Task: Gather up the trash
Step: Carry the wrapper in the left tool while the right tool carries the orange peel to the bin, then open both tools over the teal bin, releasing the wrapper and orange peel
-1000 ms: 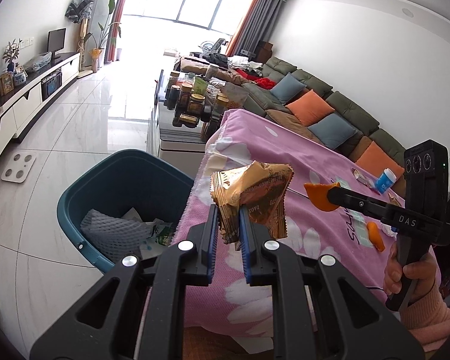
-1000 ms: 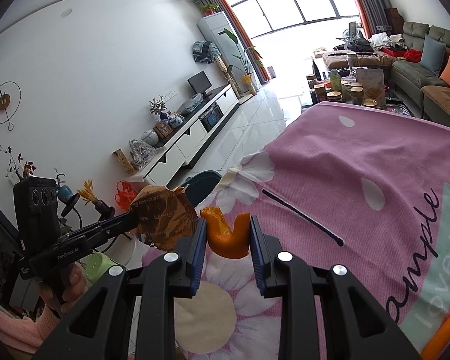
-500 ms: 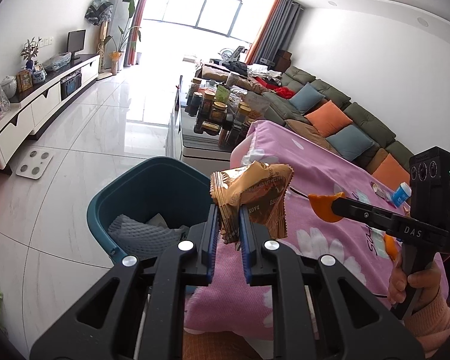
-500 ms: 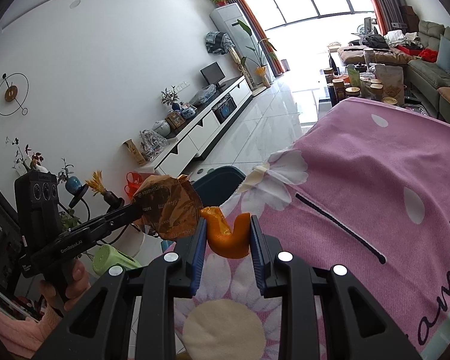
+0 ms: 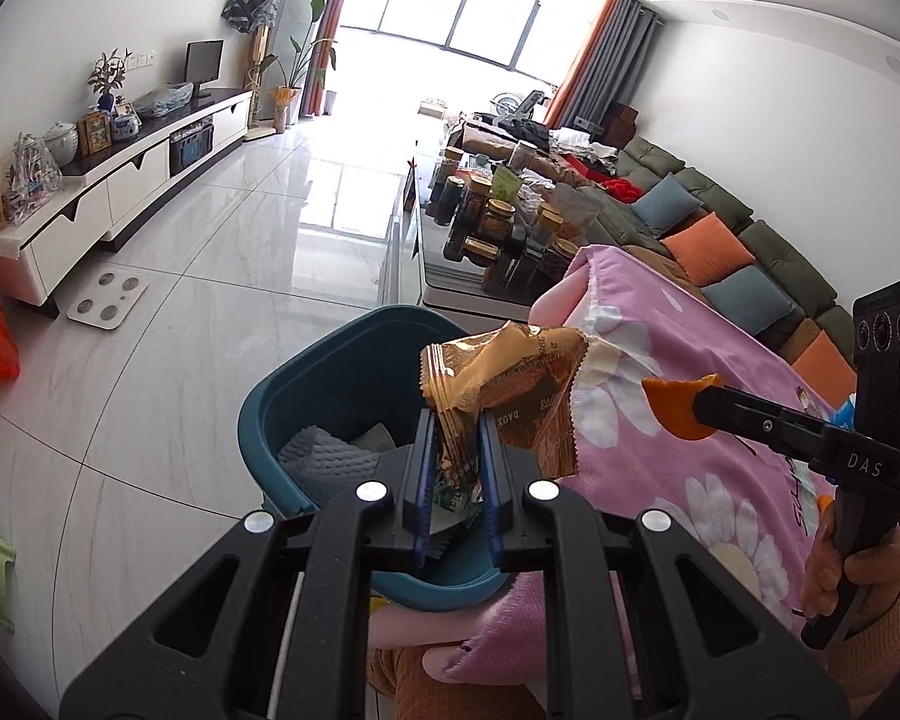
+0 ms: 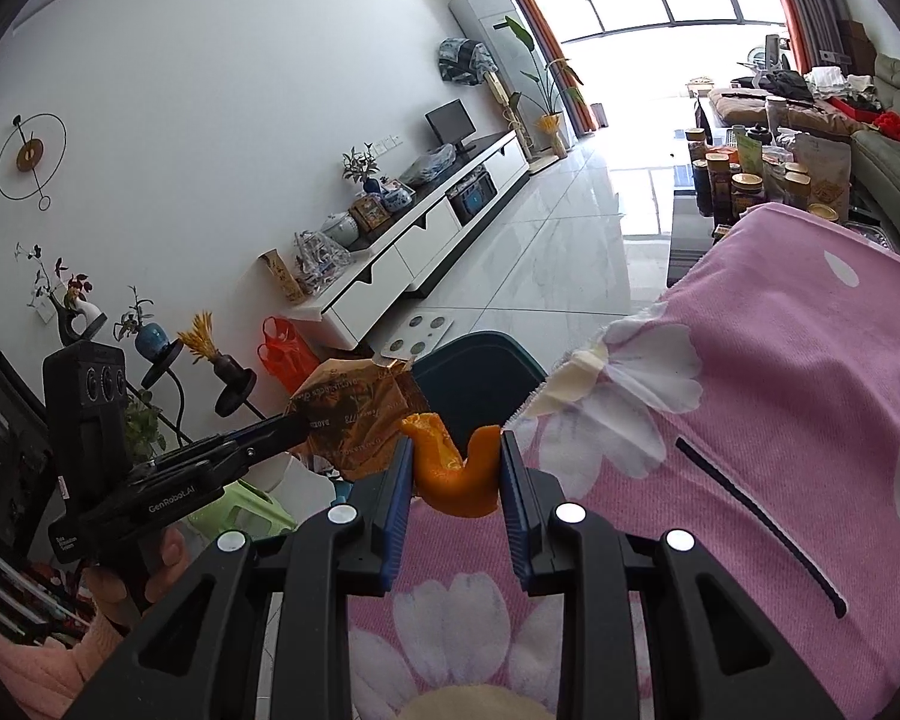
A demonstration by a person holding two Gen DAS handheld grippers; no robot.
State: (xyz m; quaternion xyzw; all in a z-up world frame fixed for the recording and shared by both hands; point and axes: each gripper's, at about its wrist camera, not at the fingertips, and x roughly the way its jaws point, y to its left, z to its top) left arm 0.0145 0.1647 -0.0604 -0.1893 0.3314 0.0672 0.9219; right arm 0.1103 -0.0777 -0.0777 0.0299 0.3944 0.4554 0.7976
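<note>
Left tool [image 5: 456,468] clamps a wrapper [image 5: 504,390] above the bin [image 5: 282,414]; at its 3 o'clock, right tool [image 6: 456,480] grips orange peel [image 6: 453,474].

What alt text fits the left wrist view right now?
The left gripper pinches a crumpled brown wrapper above a teal bin beside a pink-clothed table. At right, the right gripper holds orange peel.
</note>
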